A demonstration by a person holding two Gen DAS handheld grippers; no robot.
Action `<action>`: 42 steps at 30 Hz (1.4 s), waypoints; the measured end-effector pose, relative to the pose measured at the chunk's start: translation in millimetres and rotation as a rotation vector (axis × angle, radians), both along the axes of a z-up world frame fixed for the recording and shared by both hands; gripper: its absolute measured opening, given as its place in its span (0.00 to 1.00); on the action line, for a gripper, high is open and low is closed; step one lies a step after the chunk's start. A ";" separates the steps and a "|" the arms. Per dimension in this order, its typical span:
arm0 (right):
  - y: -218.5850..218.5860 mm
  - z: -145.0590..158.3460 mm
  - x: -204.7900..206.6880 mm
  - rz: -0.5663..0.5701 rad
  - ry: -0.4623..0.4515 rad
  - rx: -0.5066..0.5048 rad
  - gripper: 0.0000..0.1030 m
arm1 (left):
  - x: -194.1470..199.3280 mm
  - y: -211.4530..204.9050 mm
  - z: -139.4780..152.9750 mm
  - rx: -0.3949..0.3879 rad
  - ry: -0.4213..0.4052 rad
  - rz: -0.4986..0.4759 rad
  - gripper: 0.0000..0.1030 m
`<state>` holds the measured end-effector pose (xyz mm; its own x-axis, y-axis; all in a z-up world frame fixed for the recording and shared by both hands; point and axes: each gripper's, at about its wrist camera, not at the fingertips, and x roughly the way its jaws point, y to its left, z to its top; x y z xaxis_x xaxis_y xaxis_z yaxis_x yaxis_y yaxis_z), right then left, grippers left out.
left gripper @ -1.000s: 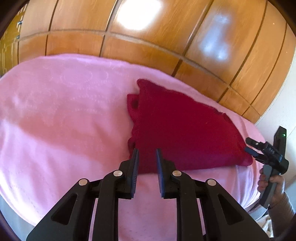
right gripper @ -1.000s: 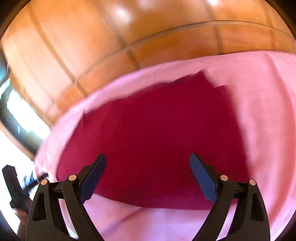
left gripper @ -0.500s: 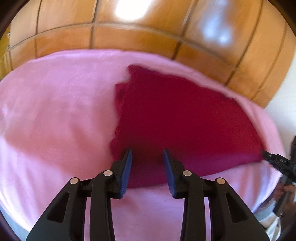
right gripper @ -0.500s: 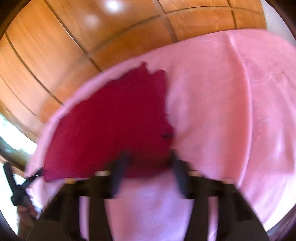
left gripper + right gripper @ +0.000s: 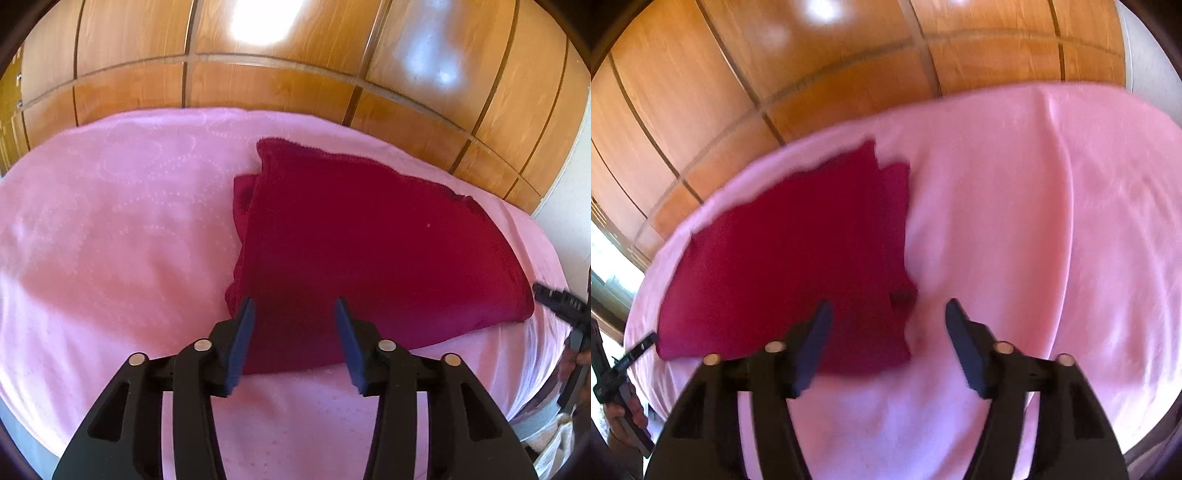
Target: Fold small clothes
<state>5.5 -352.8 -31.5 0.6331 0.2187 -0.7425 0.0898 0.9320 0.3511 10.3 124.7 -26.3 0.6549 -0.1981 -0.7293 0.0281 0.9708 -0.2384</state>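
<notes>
- Red cloth (image 5: pixel 369 251) lies folded on the pink blanket (image 5: pixel 110 240).
- Left claw (image 5: pixel 294 314) hangs open and empty over its near edge.
- Right claw (image 5: pixel 888 314) is open too, at its corner.

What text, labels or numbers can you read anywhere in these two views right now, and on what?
None can be read.
Dark red folded cloth: no tag or print showing.
Pink bedspread: only a stitched dotted pattern, no letters.
Wooden panels: plain grain and glare.
Other gripper at the left view's right edge: faint marks, too small and blurred to read.
</notes>
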 end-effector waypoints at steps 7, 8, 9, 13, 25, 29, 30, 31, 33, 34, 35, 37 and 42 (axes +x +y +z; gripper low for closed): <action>-9.2 -11.1 58.5 -0.017 0.035 0.162 0.78 | 11.8 1.9 0.0 -0.022 0.014 0.038 0.43; -9.1 -17.0 67.3 -0.015 0.051 0.172 0.78 | 14.3 0.8 0.7 -0.013 0.017 0.041 0.44; -9.1 -21.5 73.1 -0.014 0.066 0.175 0.78 | 17.2 -0.7 2.0 -0.002 0.017 0.042 0.43; -12.0 -36.1 86.3 0.028 0.090 0.236 0.77 | 28.0 -8.7 6.2 0.039 0.011 0.043 0.43; -3.7 -41.4 85.4 0.166 0.122 0.317 0.41 | 52.3 -46.5 -1.5 0.128 0.037 0.002 0.44; 2.8 -35.9 89.9 0.187 0.131 0.324 0.26 | 53.9 -53.2 -1.5 0.134 0.037 -0.011 0.43; 2.4 -35.0 90.5 0.186 0.133 0.327 0.25 | 54.5 -53.6 -2.1 0.134 0.039 -0.012 0.43; 2.9 -34.2 91.6 0.186 0.134 0.332 0.24 | 55.0 -53.6 -2.6 0.134 0.041 -0.014 0.43; 4.1 -28.8 91.9 0.185 0.130 0.342 0.22 | 54.9 -54.8 -2.9 0.135 0.043 -0.019 0.43; 2.7 -26.4 88.6 0.186 0.127 0.344 0.21 | 55.1 -54.7 -3.1 0.136 0.042 -0.024 0.43; 4.8 -21.0 88.2 0.191 0.121 0.349 0.20 | 55.4 -55.0 -3.6 0.136 0.042 -0.028 0.43; 8.7 -12.7 87.9 0.204 0.107 0.356 0.19 | 54.9 -54.6 -4.9 0.134 0.044 -0.034 0.43; 34.2 21.7 87.2 0.254 0.067 0.377 0.18 | 55.5 -52.4 -10.1 0.103 0.056 -0.044 0.43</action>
